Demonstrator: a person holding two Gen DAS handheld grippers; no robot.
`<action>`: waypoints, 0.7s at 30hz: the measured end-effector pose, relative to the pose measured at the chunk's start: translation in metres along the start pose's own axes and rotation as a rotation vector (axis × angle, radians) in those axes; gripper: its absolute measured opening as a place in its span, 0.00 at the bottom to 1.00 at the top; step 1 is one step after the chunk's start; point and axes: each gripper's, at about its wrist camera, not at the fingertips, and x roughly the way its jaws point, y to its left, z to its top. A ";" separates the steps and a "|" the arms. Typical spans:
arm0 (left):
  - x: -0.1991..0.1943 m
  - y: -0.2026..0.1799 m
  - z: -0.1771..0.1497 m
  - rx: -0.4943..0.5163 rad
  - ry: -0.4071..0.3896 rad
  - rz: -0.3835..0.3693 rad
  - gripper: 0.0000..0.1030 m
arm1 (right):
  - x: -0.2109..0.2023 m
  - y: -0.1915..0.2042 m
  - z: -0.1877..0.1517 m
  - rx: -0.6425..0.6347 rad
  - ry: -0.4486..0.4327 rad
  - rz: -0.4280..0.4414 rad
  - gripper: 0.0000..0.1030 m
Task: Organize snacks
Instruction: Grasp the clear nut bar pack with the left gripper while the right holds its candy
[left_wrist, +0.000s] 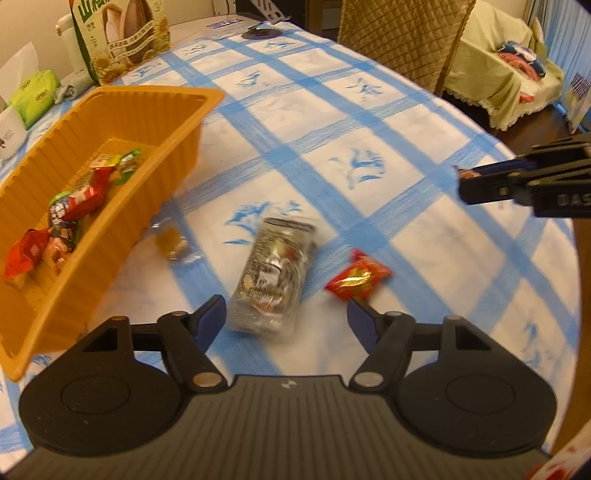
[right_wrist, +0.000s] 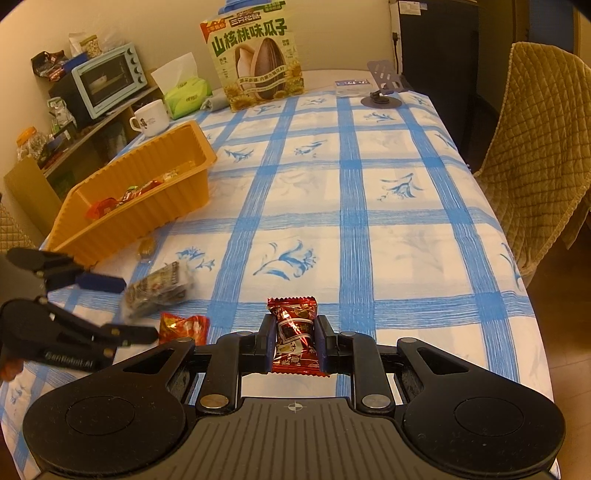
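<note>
R gripper (right_wrist: 294, 341) is pinching a red candy (right_wrist: 295, 332); L gripper (left_wrist: 286, 314) is hanging wide over the silver packet (left_wrist: 275, 273), nothing btwn pads. I'm thinking: center the packet, close across its narrow width, then to the orange tray (left_wrist: 155, 107).

Left gripper (left_wrist: 286, 314): black plastic body w/ ribbed grey top plate, small cross mark at plate centre. Two round black discs flank the plate. Black link arms on silver rivets carry dark blue finger pads (left_wrist: 210, 317). Right gripper (right_wrist: 293, 343): same build, same blue pads. White lettering on each gripper's side, partly legible.
</note>
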 end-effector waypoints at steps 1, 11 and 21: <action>-0.002 -0.002 0.001 0.005 -0.002 -0.002 0.63 | -0.001 0.000 0.000 0.000 -0.001 0.000 0.22; 0.006 0.009 0.021 0.041 -0.015 0.030 0.54 | -0.014 -0.007 -0.009 0.013 -0.009 -0.014 0.22; 0.029 0.001 0.030 0.048 0.015 0.024 0.45 | -0.031 -0.018 -0.020 0.037 -0.018 -0.041 0.22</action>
